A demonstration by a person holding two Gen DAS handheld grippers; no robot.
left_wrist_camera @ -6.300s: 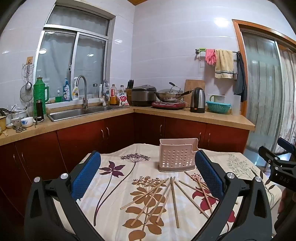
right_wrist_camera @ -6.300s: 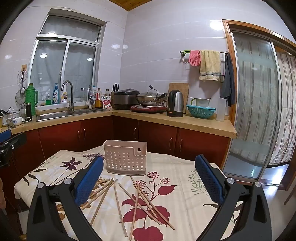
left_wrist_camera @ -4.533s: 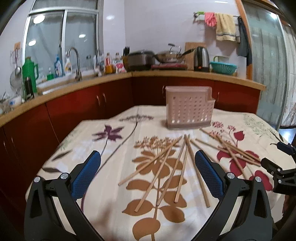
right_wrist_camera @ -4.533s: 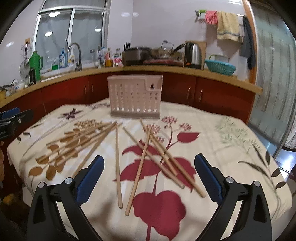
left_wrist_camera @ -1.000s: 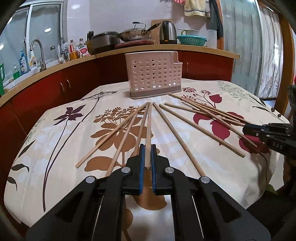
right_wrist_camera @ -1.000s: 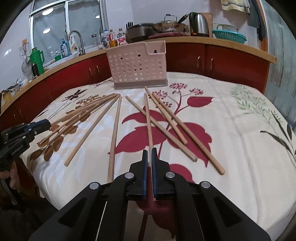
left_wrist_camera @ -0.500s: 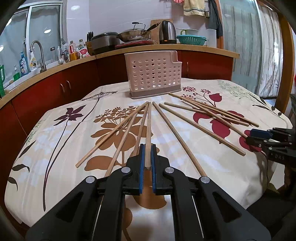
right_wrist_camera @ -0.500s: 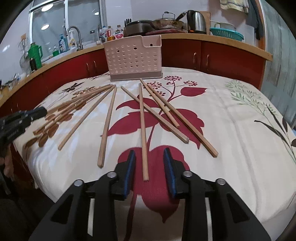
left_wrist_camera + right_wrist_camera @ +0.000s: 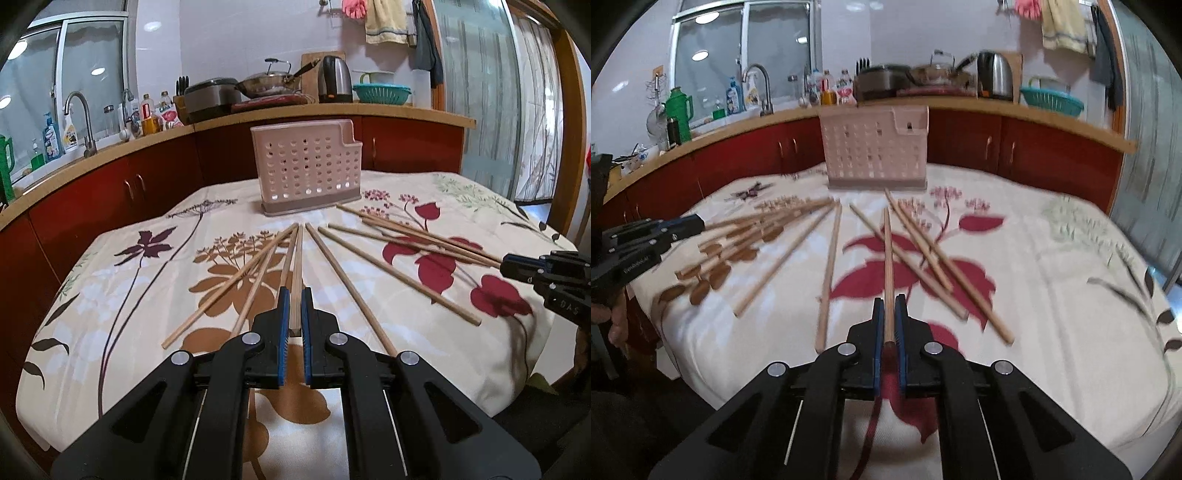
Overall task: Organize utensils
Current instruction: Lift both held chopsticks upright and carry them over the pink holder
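Note:
Several wooden chopsticks lie fanned out on the floral tablecloth (image 9: pixel 110 280). A pink perforated utensil holder (image 9: pixel 306 170) stands upright at the far side of the table; it also shows in the right wrist view (image 9: pixel 873 147). My left gripper (image 9: pixel 294 295) is shut on the near end of one chopstick (image 9: pixel 297 269). My right gripper (image 9: pixel 889 306) is shut on the near end of another chopstick (image 9: pixel 888 258), which points toward the holder. Each gripper shows in the other's view, the right one (image 9: pixel 546 269) and the left one (image 9: pixel 665 232).
The table edge runs close below both grippers. Red cabinets with a wooden counter (image 9: pixel 369 109) wrap around behind, carrying a sink tap (image 9: pixel 79 122), bottles, a rice cooker, wok and kettle (image 9: pixel 334 79). A glass sliding door (image 9: pixel 491 92) is at the right.
My right gripper, half open around a chopstick half a second ago, has closed on it and the view has shifted. My left gripper stays shut on its chopstick.

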